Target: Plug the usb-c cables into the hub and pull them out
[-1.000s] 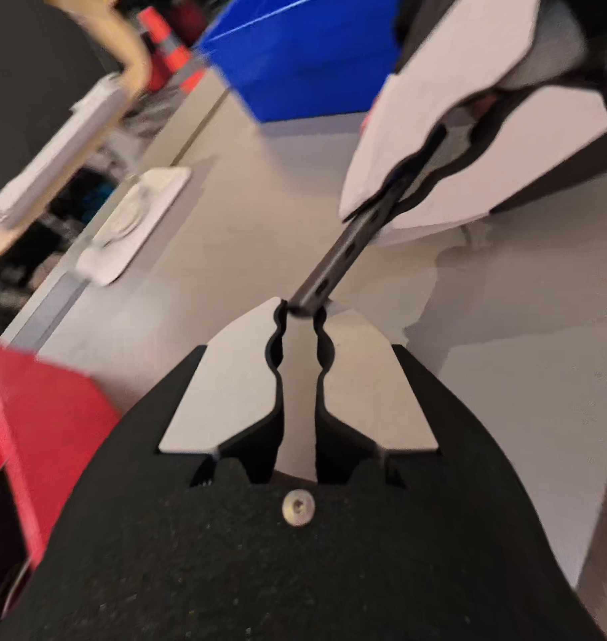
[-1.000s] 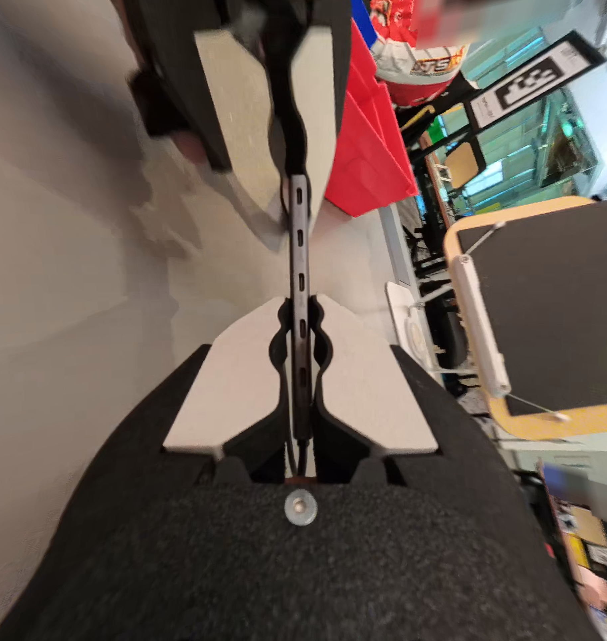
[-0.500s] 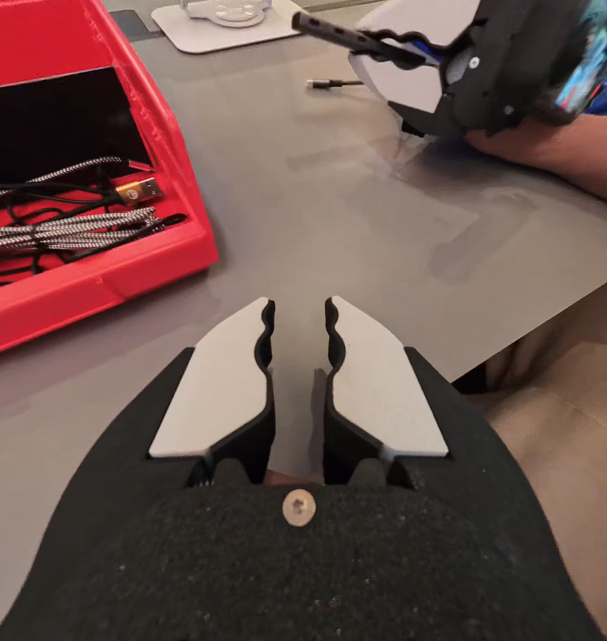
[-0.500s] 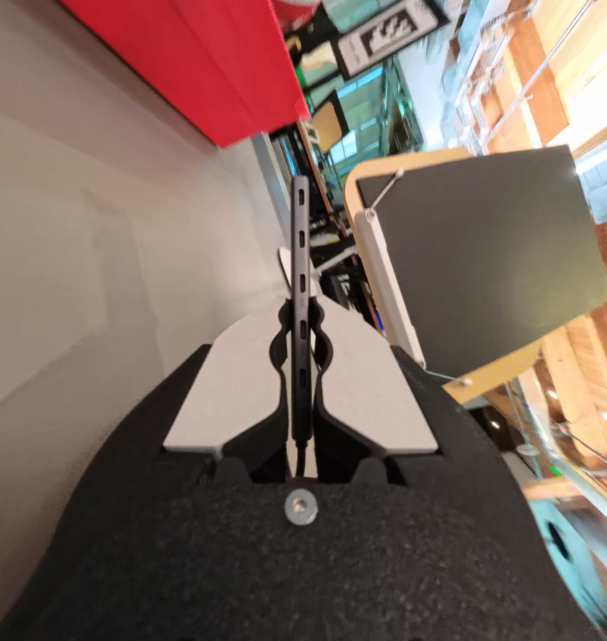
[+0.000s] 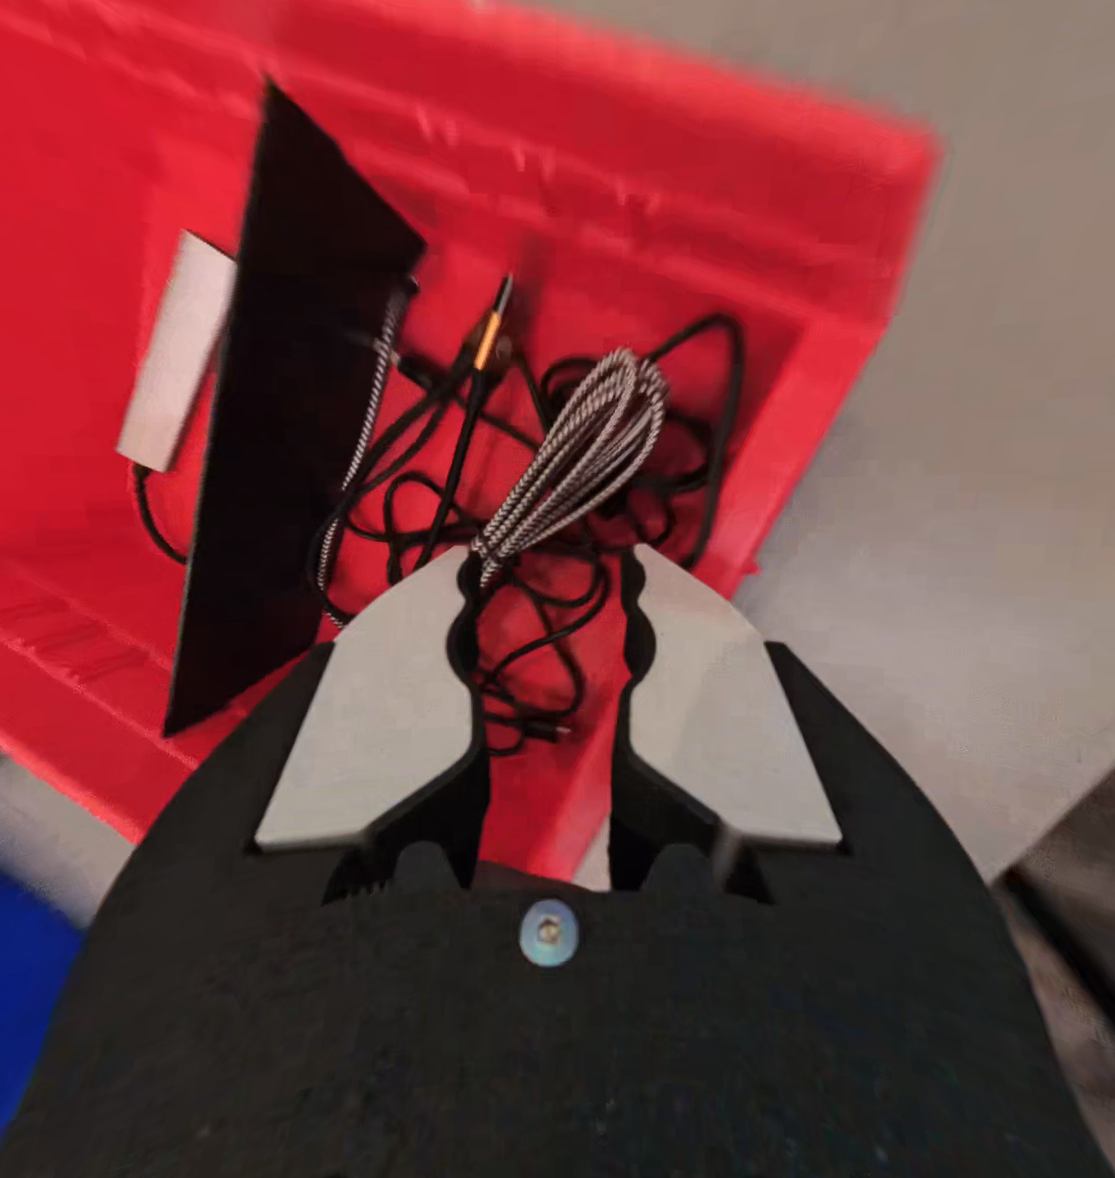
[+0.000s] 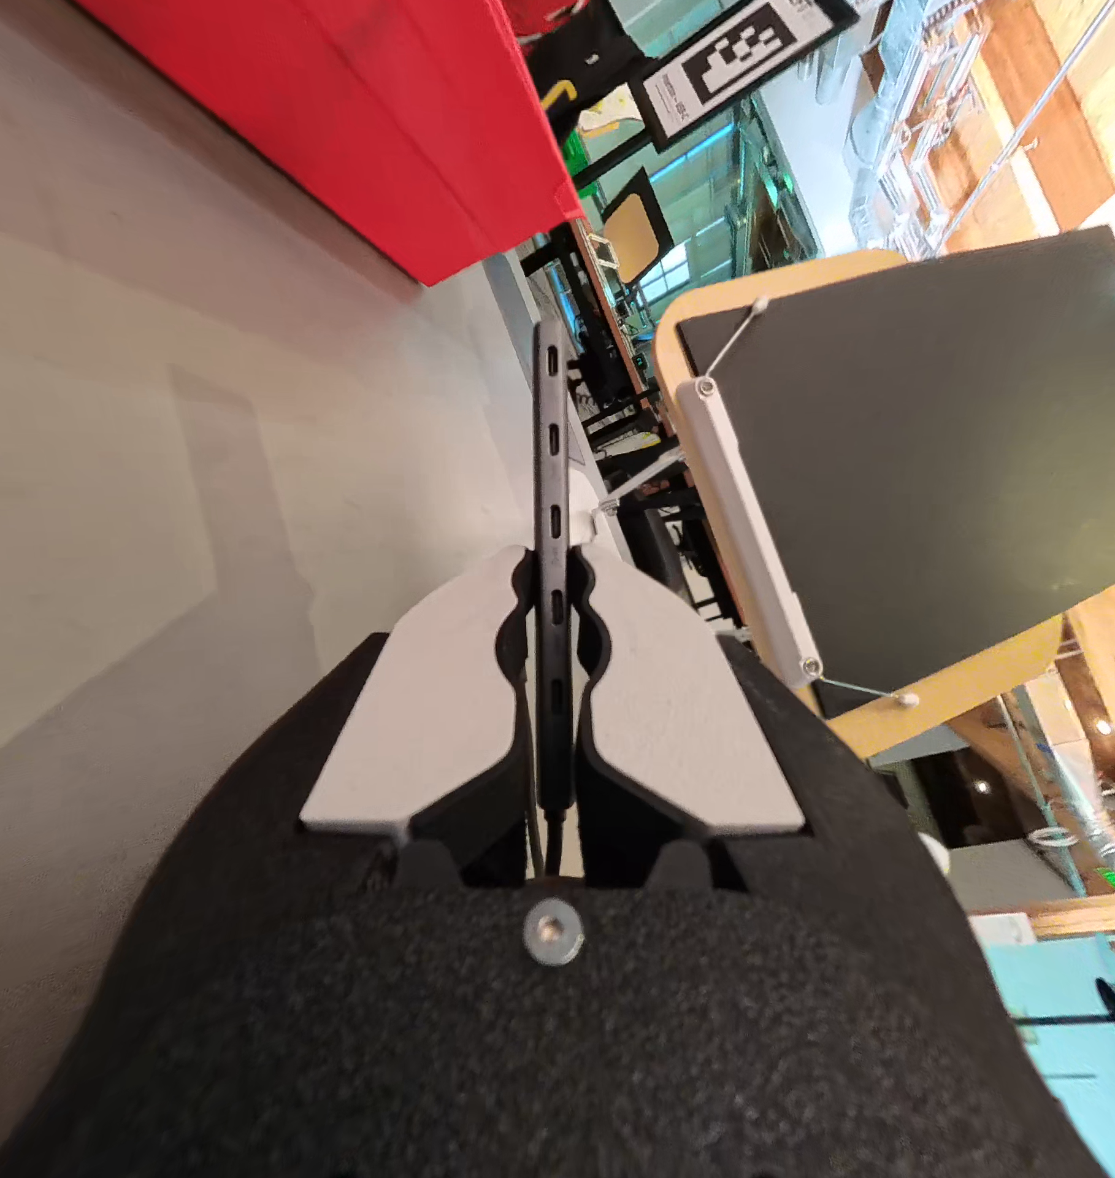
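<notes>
My right gripper (image 6: 553, 558) is shut on a slim dark usb-c hub (image 6: 552, 446), held edge-on with several empty ports facing me; its lead runs back between the jaws. My left gripper (image 5: 545, 564) is open and empty, hovering over a red bin (image 5: 701, 210). In the bin lie a coiled braided black-and-white cable (image 5: 580, 446), tangled thin black cables (image 5: 427, 459), one ending in an orange-collared plug (image 5: 488, 334), and a small black plug (image 5: 545, 732) between my jaws. The left view is blurred.
In the bin a black divider panel (image 5: 287, 446) stands upright beside a silver box (image 5: 176, 347). A blue bin (image 5: 7, 969) shows at lower left. The grey table (image 6: 128, 446) and the red bin's wall (image 6: 364, 115) fill the right view's left; a black board (image 6: 924, 478) lies beyond. Spacing between my two grippers at the tips: around 30 cm.
My left gripper let go of the hub's tip, swung away over the red bin and opened wider. My right gripper keeps the hub and has barely moved since half a second ago.
</notes>
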Tool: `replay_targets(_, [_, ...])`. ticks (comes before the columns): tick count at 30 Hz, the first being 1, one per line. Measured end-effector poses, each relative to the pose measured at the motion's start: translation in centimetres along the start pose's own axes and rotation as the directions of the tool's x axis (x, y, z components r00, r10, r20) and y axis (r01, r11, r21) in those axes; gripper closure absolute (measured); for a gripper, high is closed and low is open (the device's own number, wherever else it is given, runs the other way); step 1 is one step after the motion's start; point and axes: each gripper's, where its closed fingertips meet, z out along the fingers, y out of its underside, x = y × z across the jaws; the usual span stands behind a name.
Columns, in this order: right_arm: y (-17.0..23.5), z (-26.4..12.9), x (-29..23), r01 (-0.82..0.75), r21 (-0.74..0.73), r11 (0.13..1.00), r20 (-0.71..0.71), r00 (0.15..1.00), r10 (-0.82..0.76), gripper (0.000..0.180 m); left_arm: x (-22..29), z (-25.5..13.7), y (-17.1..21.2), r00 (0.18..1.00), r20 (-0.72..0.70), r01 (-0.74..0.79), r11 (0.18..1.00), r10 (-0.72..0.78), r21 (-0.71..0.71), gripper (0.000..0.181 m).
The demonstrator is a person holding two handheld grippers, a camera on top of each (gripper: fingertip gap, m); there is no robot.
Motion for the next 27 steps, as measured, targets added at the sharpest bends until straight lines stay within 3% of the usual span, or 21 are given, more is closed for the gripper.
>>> replay_targets(6, [0.4, 0.1, 0.5, -0.069, -0.009, 0.998, 0.001, 0.998, 0.069, 0.170, -1.4, 3.9, 2.1, 0.993, -0.094, -0.092, 0.973, 0.073, -0.213, 0.147])
replay_targets(8, [0.5, 0.1, 0.6, -0.080, -0.012, 0.997, 0.002, 0.997, 0.080, 0.170, -2.1, 3.7, 1.8, 0.986, -0.054, -0.164, 0.963, 0.156, -0.213, 0.159])
replay_targets(10, [0.6, 0.1, 0.7, -0.093, -0.011, 0.996, 0.005, 0.996, 0.093, 0.170, -3.7, 2.5, 1.3, 0.988, 0.037, -0.140, 0.967, 0.151, -0.214, 0.166])
replay_targets(16, [0.7, 0.1, 1.2, -0.139, -0.006, 0.990, -0.001, 0.990, 0.139, 0.170, -8.2, -6.8, -1.8, 0.929, 0.368, -0.001, 0.999, -0.016, 0.048, 0.168])
replay_targets(21, [0.8, 0.0, 1.6, -0.177, -0.004, 0.984, -0.007, 0.984, 0.177, 0.170, -7.4, -17.2, -6.3, 0.750, 0.650, -0.039, 0.973, -0.123, 0.229, 0.168])
replay_targets(24, [1.0, 0.0, 1.9, -0.205, -0.003, 0.979, -0.013, 0.979, 0.205, 0.170, -3.1, -21.5, -11.0, 0.704, 0.679, -0.099, 0.918, -0.209, 0.385, 0.168])
replay_targets(27, [1.3, -0.1, 2.4, -0.246, 0.000, 0.969, -0.021, 0.969, 0.246, 0.170, 3.0, -20.0, -15.8, 0.775, 0.571, -0.091, 0.845, -0.273, 0.527, 0.168])
